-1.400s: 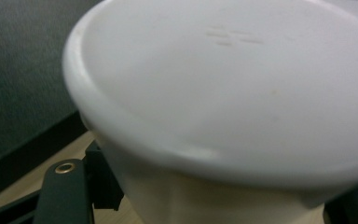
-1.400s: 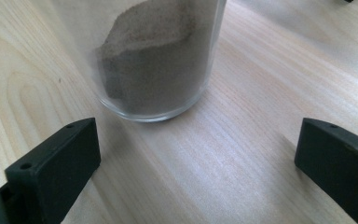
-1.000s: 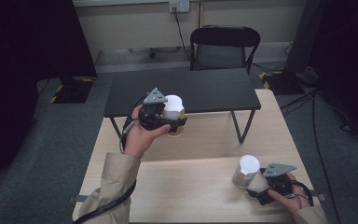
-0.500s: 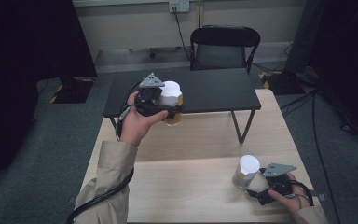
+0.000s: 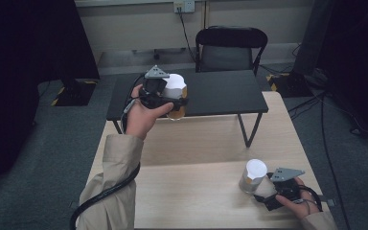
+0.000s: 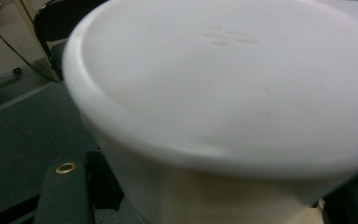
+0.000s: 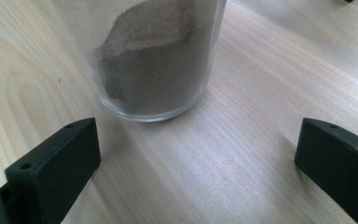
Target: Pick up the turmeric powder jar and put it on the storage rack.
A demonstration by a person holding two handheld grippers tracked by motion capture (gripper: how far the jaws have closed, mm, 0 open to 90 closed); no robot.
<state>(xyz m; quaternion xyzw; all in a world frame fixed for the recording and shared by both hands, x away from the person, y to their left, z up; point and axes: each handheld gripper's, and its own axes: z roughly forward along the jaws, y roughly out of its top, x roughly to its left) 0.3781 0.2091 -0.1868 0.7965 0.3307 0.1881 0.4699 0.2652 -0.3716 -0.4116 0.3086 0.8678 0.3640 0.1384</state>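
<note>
No legible txt or labels anywhere.

White-lidded jar (image 5: 174,96) with amber contents, upright, lifted above black table. Second white-lidded clear jar (image 5: 253,176), grey-brown powder, upright on wooden table.

sleeves (image 5: 117,172): beige | left claw (image 5: 172,101): black, grey triangular plate | cable (image 5: 100,199): black

The room is looking dim, with its sides going almost black. Soft light is falling on the wooden surface (image 5: 196,143). Up close, the white lid (image 6: 223,84) is looking blurry, and the jar (image 7: 158,60) is casting a faint shadow.
</note>
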